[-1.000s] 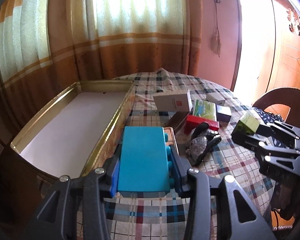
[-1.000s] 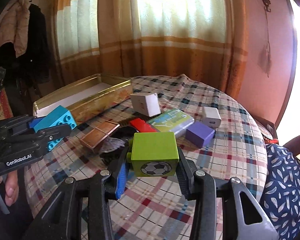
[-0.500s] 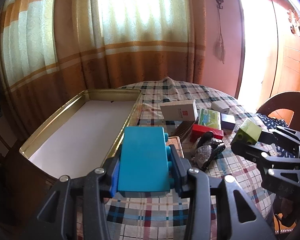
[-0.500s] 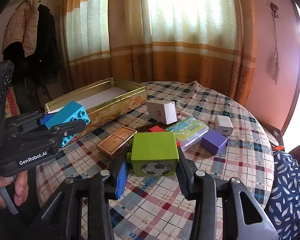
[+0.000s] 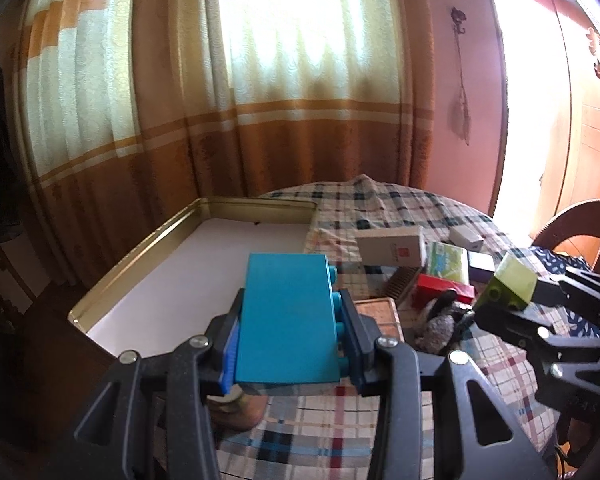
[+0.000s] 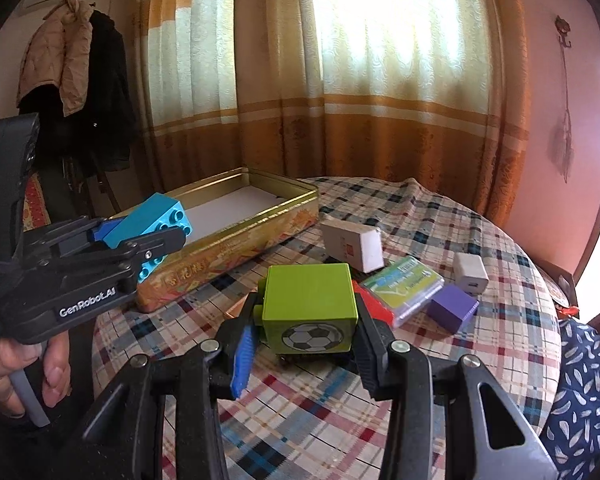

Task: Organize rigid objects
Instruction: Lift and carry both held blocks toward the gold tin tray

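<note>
Gold tin (image 5: 168, 232) bare inside; left jaws tight on blue brick (image 5: 286, 316), right on green cube (image 6: 310, 306).

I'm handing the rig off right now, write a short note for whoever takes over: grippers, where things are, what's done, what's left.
Left gripper: shut on the blue brick, held above the near edge of the gold tin.
Right gripper: shut on the green football cube, held over the checked tablecloth.
Tin: open; only its white liner shows, nothing in it yet as far as visible.
Still on the cloth: white box, green-labelled pack, red box, purple block, white charger, brown case.
Done: two pieces picked up.
Left: probably place both in the tin, then the rest.
</note>
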Demonstrator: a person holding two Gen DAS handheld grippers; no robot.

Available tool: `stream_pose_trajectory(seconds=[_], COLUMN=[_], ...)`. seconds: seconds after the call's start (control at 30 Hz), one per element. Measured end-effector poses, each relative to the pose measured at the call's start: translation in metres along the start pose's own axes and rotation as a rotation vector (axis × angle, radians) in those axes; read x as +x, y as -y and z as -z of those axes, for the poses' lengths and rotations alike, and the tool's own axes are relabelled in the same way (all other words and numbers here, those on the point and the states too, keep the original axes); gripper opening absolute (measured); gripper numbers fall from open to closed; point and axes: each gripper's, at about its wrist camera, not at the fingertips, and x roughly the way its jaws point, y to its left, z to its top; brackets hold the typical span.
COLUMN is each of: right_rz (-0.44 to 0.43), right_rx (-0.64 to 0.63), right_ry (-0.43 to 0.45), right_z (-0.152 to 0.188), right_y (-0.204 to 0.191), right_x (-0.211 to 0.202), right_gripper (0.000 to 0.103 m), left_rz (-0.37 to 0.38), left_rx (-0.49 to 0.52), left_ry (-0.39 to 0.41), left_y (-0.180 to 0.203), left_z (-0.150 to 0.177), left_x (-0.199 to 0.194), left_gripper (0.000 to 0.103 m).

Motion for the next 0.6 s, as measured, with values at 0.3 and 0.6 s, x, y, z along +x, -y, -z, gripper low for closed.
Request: stream_pose_trajectory(seconds=[0.3, 0.6], right_rz=[-0.030, -0.051], right_rx=[-0.020, -0.045], right_ry=[0.009, 0.052], right_z=[-0.006, -0.014], right_y=[-0.012, -0.029], right_x=[0.008, 0.013], right_gripper=[0.045, 0.045], left_rz=[-0.031, -0.052], left_rx=[-0.033, -0.062], left_ry=[0.000, 0.011], left_y=[-0.015, -0.026], left_z=[-0.003, -0.005], left_x=[0.006, 0.007], left_gripper=[0.041, 0.041])
